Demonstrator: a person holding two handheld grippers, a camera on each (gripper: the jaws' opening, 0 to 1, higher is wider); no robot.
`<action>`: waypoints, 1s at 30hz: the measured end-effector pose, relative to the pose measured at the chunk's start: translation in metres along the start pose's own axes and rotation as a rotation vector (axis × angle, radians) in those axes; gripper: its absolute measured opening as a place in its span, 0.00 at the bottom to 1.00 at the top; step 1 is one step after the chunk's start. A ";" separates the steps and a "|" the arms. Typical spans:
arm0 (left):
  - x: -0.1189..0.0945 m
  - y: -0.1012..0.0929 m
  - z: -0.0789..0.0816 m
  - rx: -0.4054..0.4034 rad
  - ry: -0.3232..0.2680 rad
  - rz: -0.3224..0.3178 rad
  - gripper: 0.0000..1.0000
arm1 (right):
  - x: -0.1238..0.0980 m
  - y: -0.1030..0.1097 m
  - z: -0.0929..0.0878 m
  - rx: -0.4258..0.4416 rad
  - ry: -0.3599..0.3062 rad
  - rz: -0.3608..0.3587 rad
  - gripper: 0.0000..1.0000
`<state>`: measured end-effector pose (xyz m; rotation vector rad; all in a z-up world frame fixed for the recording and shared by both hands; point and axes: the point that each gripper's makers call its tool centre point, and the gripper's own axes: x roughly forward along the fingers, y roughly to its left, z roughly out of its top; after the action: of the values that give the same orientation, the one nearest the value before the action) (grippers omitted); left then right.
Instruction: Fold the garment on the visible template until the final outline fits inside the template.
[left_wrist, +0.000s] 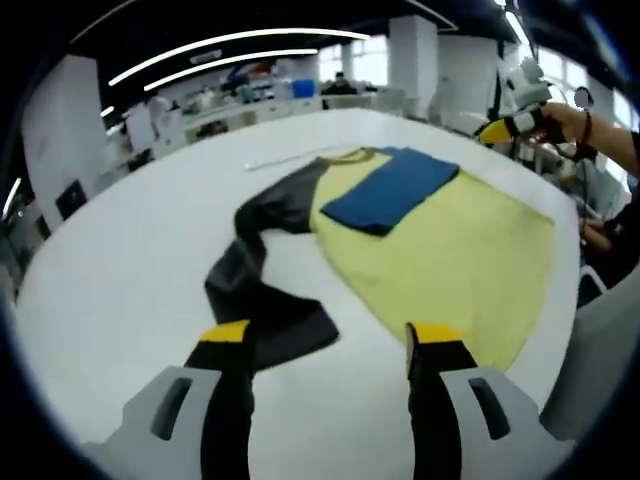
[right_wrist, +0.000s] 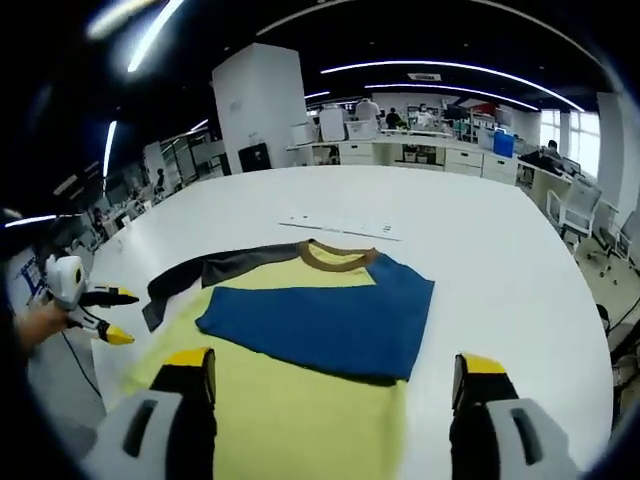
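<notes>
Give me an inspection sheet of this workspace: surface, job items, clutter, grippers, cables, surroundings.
Surface: white table, smooth.
Job's things: yellow shirt lies flat, brown collar away from the right gripper; blue sleeve folded across the chest; dark grey sleeve stretched out on the table. Template outline: not discernible.
Clutter: thin white strip beyond the collar.
Grippers: left gripper open, empty; right gripper open, empty, over the shirt's body.
Cables: nothing seen.
Surroundings: open office, desks, pillars, ceiling light strips.

Your shirt (right_wrist: 300, 400) is pale yellow with a dark grey sleeve (left_wrist: 262, 290), folded blue sleeve (right_wrist: 325, 322) and brown collar (right_wrist: 338, 258); the surface (left_wrist: 140, 260) is white; both tools' tips are yellow.
</notes>
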<state>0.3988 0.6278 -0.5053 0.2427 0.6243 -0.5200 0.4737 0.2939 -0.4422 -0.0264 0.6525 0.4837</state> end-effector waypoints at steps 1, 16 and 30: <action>0.001 0.001 -0.001 0.007 0.001 0.006 0.57 | -0.003 0.003 0.000 0.000 -0.001 0.009 0.99; 0.017 0.006 -0.013 0.008 0.031 0.019 0.38 | -0.040 0.025 -0.023 -0.002 0.016 0.054 0.95; 0.023 0.010 -0.018 0.026 0.039 0.049 0.14 | -0.049 0.032 -0.038 0.036 0.026 0.054 0.90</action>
<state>0.4110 0.6335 -0.5325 0.2931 0.6486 -0.4769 0.4035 0.2949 -0.4395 0.0191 0.6890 0.5244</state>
